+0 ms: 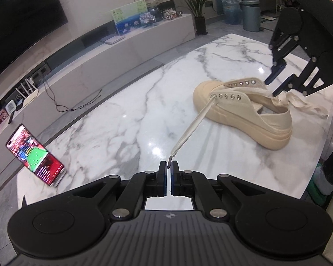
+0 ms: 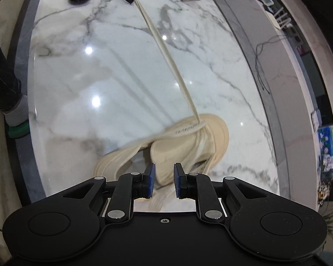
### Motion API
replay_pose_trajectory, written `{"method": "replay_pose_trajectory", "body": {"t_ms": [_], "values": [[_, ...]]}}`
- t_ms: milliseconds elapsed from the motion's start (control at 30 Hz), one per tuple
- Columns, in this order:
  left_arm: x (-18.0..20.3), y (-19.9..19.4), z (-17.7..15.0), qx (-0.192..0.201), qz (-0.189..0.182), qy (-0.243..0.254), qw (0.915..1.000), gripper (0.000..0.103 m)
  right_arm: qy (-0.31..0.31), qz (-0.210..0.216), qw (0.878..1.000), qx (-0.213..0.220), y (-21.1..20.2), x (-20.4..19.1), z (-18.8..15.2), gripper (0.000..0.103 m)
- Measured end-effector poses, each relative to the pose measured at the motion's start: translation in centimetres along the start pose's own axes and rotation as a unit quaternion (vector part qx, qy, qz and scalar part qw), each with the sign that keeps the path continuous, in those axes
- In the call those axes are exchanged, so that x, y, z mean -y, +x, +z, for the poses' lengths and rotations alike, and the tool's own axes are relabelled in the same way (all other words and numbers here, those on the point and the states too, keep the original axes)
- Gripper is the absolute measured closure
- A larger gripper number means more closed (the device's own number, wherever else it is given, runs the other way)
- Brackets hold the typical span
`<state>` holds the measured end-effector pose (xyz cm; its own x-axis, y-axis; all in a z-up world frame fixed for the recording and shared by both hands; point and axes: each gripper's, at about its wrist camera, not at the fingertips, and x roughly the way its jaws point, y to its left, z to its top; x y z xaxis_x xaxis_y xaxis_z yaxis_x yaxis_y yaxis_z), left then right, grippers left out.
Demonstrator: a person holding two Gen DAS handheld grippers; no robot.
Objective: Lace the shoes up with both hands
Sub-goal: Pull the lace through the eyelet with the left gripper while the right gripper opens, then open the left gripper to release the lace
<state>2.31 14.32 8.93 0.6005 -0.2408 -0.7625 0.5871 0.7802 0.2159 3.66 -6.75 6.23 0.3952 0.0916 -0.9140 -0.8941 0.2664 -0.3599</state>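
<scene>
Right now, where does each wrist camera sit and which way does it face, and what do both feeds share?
Left wrist view: rides the left tool, angled down across the white marble table toward the cream canvas sneaker; its shut pads pinch the flat cream lace; the right tool shows upper right.
Right wrist view: rides the right tool, looking steeply down over the sneaker's heel; a dark trouser leg shows left.
Shared: sneaker, taut lace, table, lit smartphone, left tool.

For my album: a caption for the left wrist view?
Left gripper pulls the lace taut from a cream shoe.
</scene>
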Motion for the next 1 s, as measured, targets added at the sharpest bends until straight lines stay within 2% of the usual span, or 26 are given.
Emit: {"method": "replay_pose_trajectory", "body": {"t_ms": [300,733,867,1000], "values": [[-1.4,-0.9,-2.0,-0.016,0.027,-0.031,0.999,0.101,0.009,-0.004,1.0,-0.003,-0.8,-1.2,-0.7,0.087],[-2.8,-1.8,-3.3,-0.032,0.055,-0.05,0.9967,0.101,0.029,-0.011,1.0,-0.006,-1.4,-1.7,-1.8,0.086],[-2.7,-1.4,-3.3,-0.043,0.055,-0.049,0.9963,0.101,0.039,-0.014,0.999,-0.007,-1.3,-1.7,-2.6,0.08],[-2.1,-0.7,-3.2,-0.06,0.053,-0.044,0.9958,0.099,0.058,-0.016,0.998,-0.011,-1.3,-1.2,-3.9,0.08]]}}
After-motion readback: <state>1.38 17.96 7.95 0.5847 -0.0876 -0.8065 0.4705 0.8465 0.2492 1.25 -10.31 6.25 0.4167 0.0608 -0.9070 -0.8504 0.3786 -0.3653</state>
